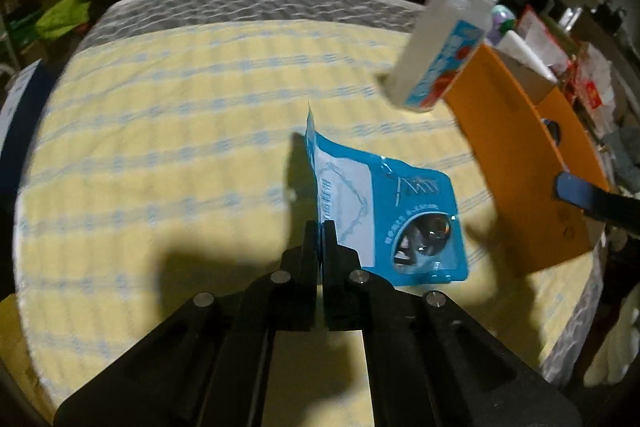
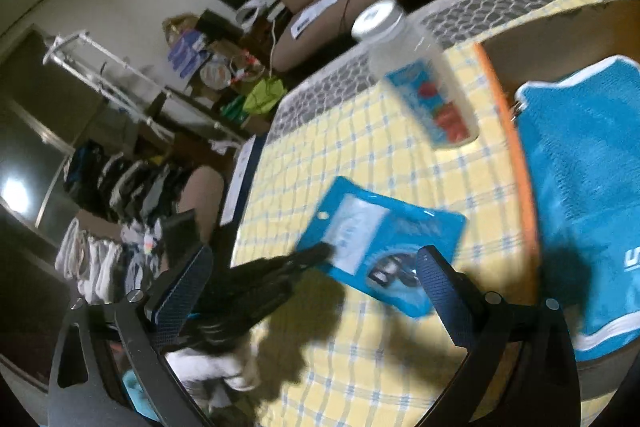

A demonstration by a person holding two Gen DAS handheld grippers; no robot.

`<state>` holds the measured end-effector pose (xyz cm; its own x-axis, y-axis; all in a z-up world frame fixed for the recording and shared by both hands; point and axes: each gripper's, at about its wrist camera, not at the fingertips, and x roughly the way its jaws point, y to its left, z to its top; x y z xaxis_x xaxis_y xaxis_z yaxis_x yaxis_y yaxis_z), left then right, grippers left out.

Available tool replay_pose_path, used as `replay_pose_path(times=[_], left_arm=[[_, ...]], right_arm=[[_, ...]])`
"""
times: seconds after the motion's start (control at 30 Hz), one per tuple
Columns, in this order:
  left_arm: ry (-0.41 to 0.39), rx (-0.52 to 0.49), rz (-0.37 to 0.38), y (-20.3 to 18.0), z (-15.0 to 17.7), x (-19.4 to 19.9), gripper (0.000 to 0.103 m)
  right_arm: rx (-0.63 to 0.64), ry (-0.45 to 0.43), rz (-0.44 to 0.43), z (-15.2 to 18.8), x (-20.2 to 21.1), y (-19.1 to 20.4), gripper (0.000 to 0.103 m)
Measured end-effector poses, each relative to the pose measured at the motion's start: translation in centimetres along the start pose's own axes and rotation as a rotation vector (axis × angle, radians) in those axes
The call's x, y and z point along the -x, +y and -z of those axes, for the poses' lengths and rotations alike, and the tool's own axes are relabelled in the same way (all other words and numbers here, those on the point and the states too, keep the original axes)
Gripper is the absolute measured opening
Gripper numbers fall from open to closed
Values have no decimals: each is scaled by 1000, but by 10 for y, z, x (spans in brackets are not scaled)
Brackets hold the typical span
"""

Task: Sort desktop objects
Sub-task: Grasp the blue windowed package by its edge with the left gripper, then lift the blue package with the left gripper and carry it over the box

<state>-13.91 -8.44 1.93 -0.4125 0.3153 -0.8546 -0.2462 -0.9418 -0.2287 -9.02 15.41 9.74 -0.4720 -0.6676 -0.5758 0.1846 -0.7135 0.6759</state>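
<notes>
**Two grippers over the checked cloth**

Two grippers in view. Left gripper (image 1: 320, 227) clenched on the edge of a blue pouch (image 1: 404, 215); pads pinch its left margin, and the pouch's far corner stands up off the cloth. Right view shows the same pouch (image 2: 384, 235) with the left gripper's (image 2: 320, 251) black fingers at its near-left edge.

Right gripper (image 2: 316, 267) released, jaws wide apart, nothing between the pads; it hangs above the pouch.

Bottle (image 1: 444, 39), white cap, blue and red label, appears tilted near the orange box (image 1: 520, 155). What supports it cannot be told; both views are blurred. In the right view the bottle (image 2: 416, 75) sits just left of the box's rim (image 2: 516, 147).

Blue cloth item (image 2: 588, 187) with white trim lies inside the box.

Worktop (image 1: 160, 131) covered by yellow cloth with pale blue lines.
</notes>
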Motion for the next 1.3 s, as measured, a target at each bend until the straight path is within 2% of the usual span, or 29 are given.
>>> replay_pose_path(times=[0.17,0.3,0.5,0.7,1.13,1.3], left_arm=[[31,20,-38,26,24,18,2],[48,55,-31,34,33,26,2],[39,87,-6,39,43,31,2],[35,114,17,43,45,32,2],[54,131,57,40,49,25,2],[46,135,60,40,48,27,2]], right_arm=[[40,74,22,11,-29,11,103],[41,122,33,20,-50,12,103],[-61,180,17,28,-77,-10,103],[-81,197,44,30,-86,-26,103],[-206,237,-112,34,-107,-38,103],[-219,233,-124,34,-106,-36,103]])
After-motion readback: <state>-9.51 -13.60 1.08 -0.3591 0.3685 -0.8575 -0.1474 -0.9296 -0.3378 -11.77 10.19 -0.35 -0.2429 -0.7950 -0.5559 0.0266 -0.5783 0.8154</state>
